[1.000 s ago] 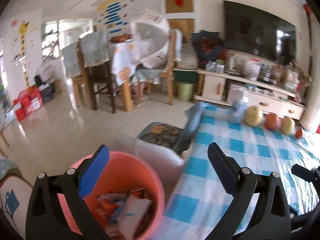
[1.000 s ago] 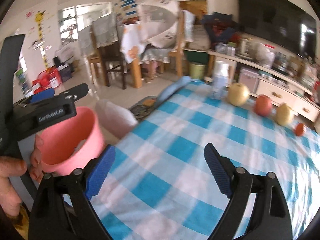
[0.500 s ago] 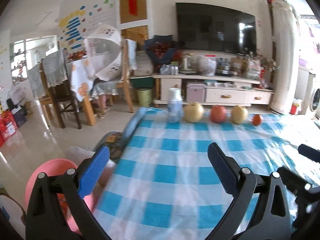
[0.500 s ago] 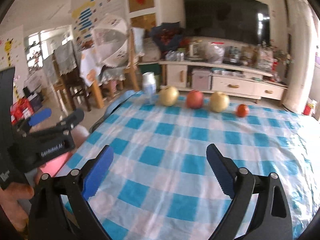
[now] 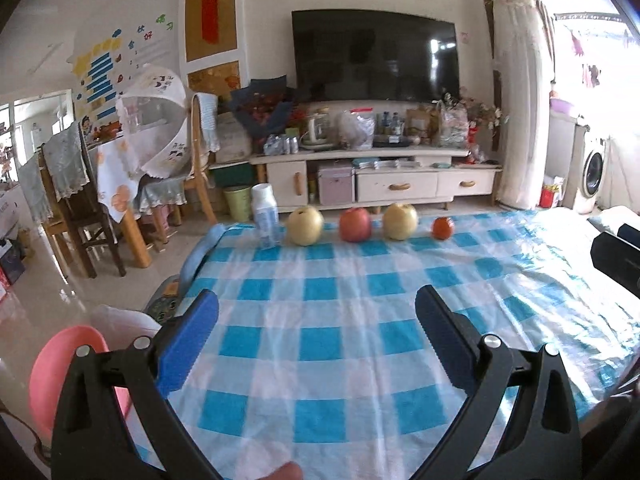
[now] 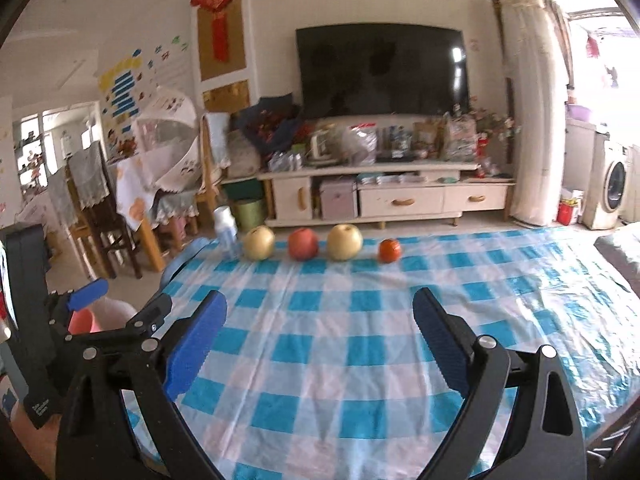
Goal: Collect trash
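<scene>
My left gripper (image 5: 317,336) is open and empty above the near part of the blue-and-white checked tablecloth (image 5: 360,344). My right gripper (image 6: 319,338) is open and empty over the same cloth (image 6: 360,320). The left gripper also shows at the left edge of the right wrist view (image 6: 116,308). A pink bucket (image 5: 60,372) stands on the floor beside the table's left edge; a bit of its rim shows in the right wrist view (image 6: 82,322). No loose trash shows on the cloth.
Along the table's far edge stand a small white bottle (image 5: 265,216), two yellow pears (image 5: 305,226) (image 5: 400,222), a red apple (image 5: 355,225) and a small orange fruit (image 5: 443,228). A white bag (image 5: 120,318) lies by the bucket. Dining chairs (image 5: 80,216) stand to the left, a TV cabinet (image 5: 376,184) behind.
Both grippers swung right, from over the pink bucket with wrappers inside to facing the table. The bucket slid to the left edge of view. Both jaws stayed open.
</scene>
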`<state>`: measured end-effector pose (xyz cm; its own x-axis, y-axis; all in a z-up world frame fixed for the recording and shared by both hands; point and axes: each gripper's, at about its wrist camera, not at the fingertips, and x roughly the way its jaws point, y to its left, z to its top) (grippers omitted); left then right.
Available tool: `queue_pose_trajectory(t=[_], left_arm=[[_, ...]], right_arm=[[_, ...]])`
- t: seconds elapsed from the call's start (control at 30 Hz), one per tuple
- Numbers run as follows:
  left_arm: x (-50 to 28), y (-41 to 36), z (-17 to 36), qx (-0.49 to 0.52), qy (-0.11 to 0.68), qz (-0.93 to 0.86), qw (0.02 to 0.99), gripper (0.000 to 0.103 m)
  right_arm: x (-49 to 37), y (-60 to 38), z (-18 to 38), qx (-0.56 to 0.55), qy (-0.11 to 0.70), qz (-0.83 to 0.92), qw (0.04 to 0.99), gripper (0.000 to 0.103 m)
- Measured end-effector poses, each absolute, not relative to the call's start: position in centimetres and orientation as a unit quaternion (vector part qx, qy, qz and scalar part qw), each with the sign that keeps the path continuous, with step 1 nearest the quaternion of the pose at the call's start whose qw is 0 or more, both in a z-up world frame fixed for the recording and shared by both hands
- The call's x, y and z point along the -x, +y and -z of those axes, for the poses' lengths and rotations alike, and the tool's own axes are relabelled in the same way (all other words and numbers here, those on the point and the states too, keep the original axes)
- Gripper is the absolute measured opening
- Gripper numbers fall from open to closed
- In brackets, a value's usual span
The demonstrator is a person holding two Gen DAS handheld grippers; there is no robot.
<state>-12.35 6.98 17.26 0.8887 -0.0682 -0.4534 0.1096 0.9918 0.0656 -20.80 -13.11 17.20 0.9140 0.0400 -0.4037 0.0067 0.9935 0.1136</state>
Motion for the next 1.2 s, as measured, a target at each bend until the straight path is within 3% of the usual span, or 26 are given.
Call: queue_pose_trajectory(t=[0.63, 1.2], left_arm=[[18.6, 3.0, -21.2, -0.056, 0.159, 0.064, 0.984, 0.099], [19.7, 2.9, -22.0, -0.044, 0.15, 0.069, 0.985, 0.099]], right_arm=[[28.1, -16.5, -20.6, -0.045, 0.148, 0.032, 0.987, 0.095], [29.2, -16.4, -21.5, -0.036, 0.13, 0.039, 0.99, 0.096]])
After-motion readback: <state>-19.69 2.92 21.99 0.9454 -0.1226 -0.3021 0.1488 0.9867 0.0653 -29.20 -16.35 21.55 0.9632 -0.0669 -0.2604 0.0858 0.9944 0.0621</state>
